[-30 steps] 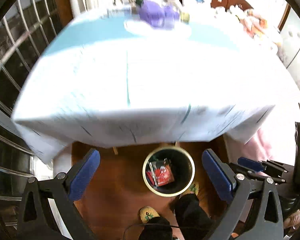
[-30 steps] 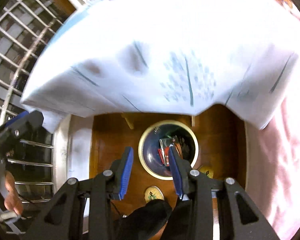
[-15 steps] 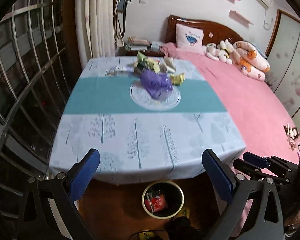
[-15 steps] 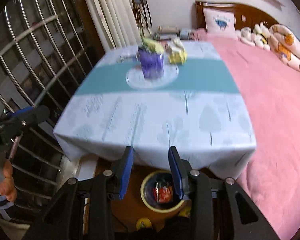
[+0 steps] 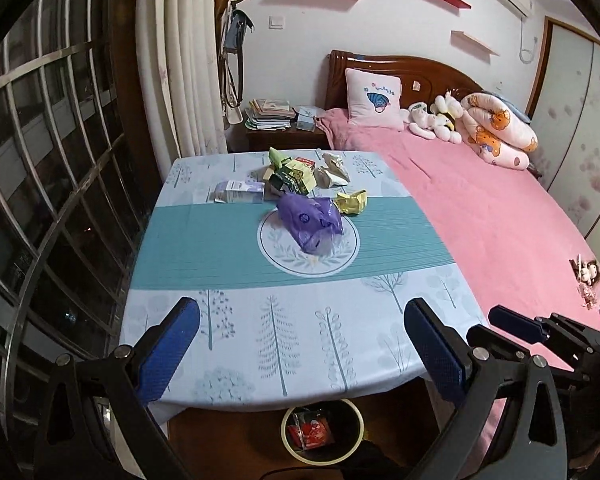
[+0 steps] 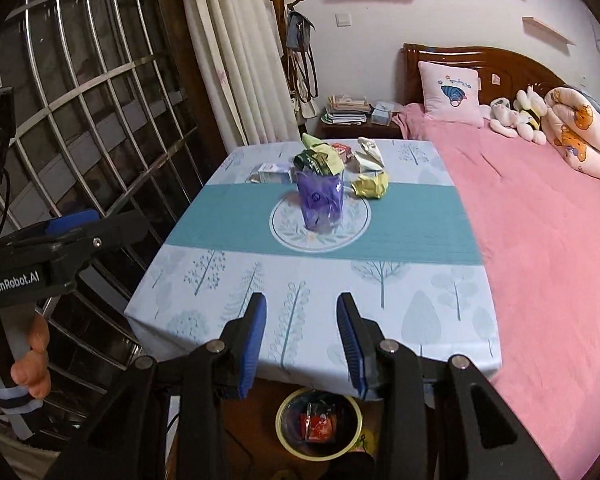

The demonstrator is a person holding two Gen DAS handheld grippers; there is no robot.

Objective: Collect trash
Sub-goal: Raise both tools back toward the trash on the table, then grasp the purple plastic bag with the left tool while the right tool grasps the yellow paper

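**Left wrist view.** Your left gripper (image 5: 300,344) hangs over the near edge of the table (image 5: 236,344) with its jaws spread wide and nothing between them. The trash is well ahead of it, clustered at the far half of the cloth: a purple plastic bag (image 5: 309,222) on the round medallion, a crumpled yellow wrapper (image 5: 353,201) just beside it, a green-and-yellow packet (image 5: 290,176), a crumpled white wrapper (image 5: 332,170) and a small white carton (image 5: 240,193). The waste bin (image 5: 322,430) sits on the floor, partly tucked under the table's near edge, with red packaging already inside.

Risks: the pieces touch or overlap, so a wide grab may drag a neighbour off the table. The purple bag looks thin and slack; a pinch on a loose fold is likely to slip.

**Right wrist view.** Your right gripper (image 6: 302,346) has its jaws partly apart and empty, aimed over the near edge toward the purple bag (image 6: 320,200). The yellow wrapper (image 6: 370,186) lies just to the bag's right. Your left hand (image 6: 30,364) and its tool stand at the left edge.

Risks: the overhanging cloth hides part of the bin (image 6: 318,426), so a drop released too early could land on the cloth or the floor. Both tools converging on the same heap may collide. A pad catching the cloth would pull the whole pile.
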